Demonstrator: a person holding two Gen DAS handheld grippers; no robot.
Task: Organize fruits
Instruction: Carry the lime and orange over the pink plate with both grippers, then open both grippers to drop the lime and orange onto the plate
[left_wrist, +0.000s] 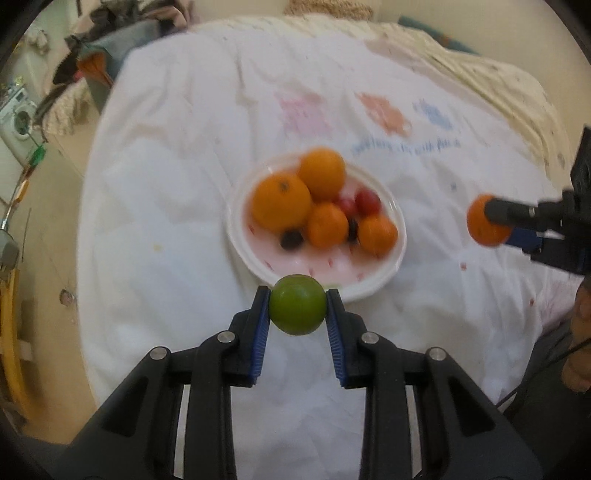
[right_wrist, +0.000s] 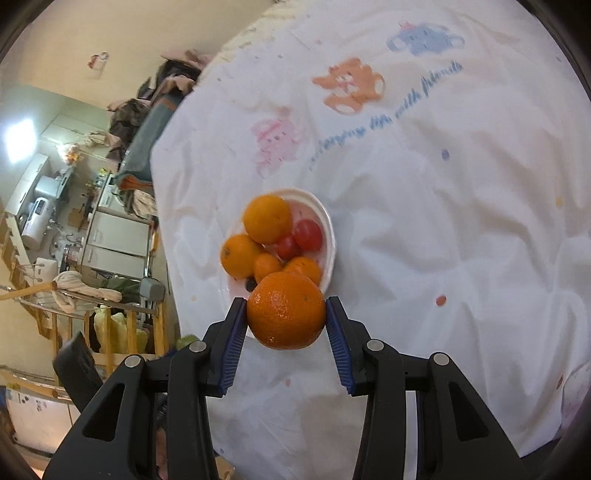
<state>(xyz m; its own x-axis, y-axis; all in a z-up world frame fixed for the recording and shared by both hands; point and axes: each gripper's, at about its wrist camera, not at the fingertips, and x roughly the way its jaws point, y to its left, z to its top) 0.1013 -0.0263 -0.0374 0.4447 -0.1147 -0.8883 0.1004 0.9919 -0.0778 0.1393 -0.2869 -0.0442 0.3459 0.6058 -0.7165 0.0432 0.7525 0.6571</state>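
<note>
My left gripper (left_wrist: 297, 295) is shut on a small green lime (left_wrist: 297, 312), held just above the near rim of a white bowl (left_wrist: 236, 229). In the bowl lie several oranges (left_wrist: 280, 203), two red cherry tomatoes (left_wrist: 367, 201) and some dark berries (left_wrist: 291, 239). At the right edge of the left wrist view, my right gripper (left_wrist: 502, 225) holds an orange (left_wrist: 480, 229) off to the bowl's right. In the right wrist view, that gripper (right_wrist: 286, 308) is shut on the orange (right_wrist: 286, 312), which covers the near side of the bowl (right_wrist: 331, 236).
A white cloth (left_wrist: 184, 184) printed with pastel bears and blue lettering covers the round table. Its edge drops off at the left toward a cluttered room with a washing machine (left_wrist: 16, 118). A person's hand (left_wrist: 580, 332) is at the right edge.
</note>
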